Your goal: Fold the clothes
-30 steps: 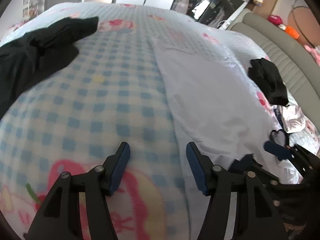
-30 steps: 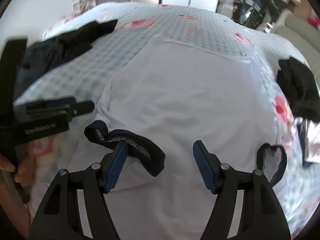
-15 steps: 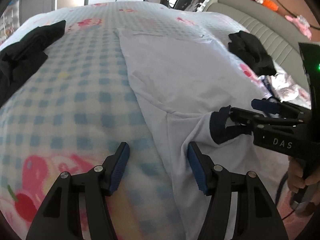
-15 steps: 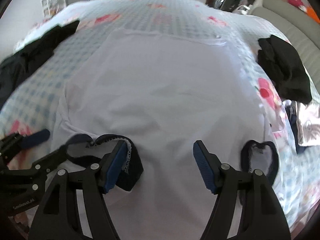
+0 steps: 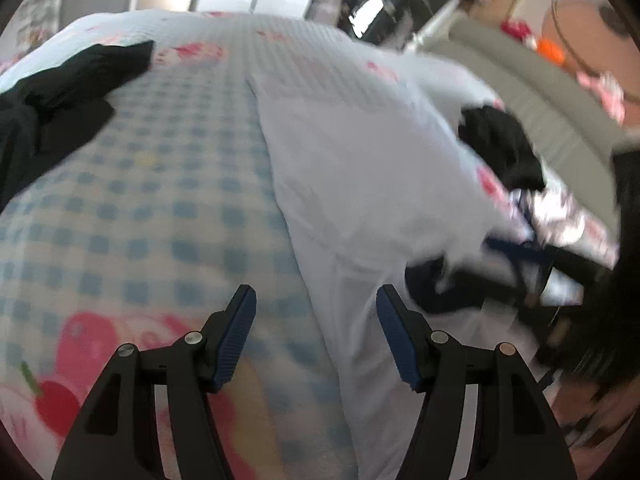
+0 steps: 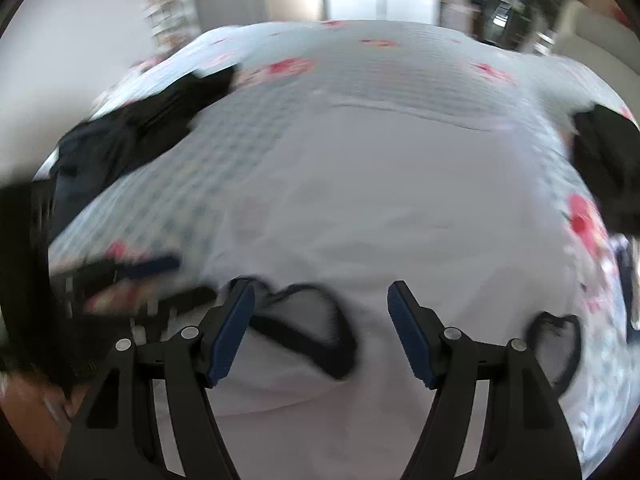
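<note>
Black crumpled clothing [image 5: 60,92] lies far to the left of my landmark, the white T-shirt with dark navy trim [image 6: 380,200], which is spread flat on the blue-and-white checked bedsheet with pink fruit prints [image 5: 140,208]. My left gripper [image 5: 316,340] hangs over the sheet just left of the shirt's left edge, jaws spread wide with nothing between them. In the right wrist view that same gripper is a dark blur beside the shirt's left sleeve. My right gripper [image 6: 320,328] hovers above the near end of the shirt, jaws also spread and empty, with the navy-banded neckline [image 6: 312,332] just beyond the left finger. The navy cuff of the right sleeve [image 6: 554,344] lies flat on the right. A second heap of black fabric [image 6: 604,168] sits on the sheet right of the shirt.
</note>
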`<move>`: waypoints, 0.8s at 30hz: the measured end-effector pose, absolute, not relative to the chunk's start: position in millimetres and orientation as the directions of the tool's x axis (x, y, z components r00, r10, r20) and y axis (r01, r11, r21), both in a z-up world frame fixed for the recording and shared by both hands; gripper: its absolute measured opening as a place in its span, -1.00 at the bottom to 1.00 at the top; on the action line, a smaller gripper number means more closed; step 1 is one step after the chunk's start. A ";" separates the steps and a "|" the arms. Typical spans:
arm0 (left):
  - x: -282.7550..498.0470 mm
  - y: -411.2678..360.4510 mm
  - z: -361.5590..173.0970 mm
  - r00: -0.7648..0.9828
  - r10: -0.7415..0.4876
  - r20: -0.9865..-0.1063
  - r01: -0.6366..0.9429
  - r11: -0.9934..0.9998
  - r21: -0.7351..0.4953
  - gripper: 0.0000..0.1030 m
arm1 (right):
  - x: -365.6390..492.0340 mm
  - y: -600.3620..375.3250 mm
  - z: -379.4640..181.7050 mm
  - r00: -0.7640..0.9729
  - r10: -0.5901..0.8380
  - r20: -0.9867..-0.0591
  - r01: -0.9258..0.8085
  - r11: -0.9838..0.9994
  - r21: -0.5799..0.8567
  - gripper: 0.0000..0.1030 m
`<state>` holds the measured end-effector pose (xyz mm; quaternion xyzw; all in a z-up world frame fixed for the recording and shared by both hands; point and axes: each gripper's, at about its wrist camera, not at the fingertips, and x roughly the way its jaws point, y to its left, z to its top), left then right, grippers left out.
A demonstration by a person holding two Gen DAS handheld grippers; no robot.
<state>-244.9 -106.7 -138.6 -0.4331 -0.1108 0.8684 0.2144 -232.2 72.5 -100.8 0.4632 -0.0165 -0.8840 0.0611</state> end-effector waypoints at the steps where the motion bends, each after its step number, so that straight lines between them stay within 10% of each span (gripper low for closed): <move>1: -246.0 -111.9 -138.7 -0.535 0.481 -0.695 -0.267 -0.876 -0.401 0.26 | -231.5 67.2 -104.2 -0.556 -0.132 -0.820 0.115 -0.990 0.082 0.37; 24: -255.5 -112.2 -161.3 -0.491 0.505 -0.710 -0.219 -0.860 -0.460 0.11 | -206.3 72.4 -115.9 -0.606 0.010 -0.795 0.027 -0.999 -0.033 0.35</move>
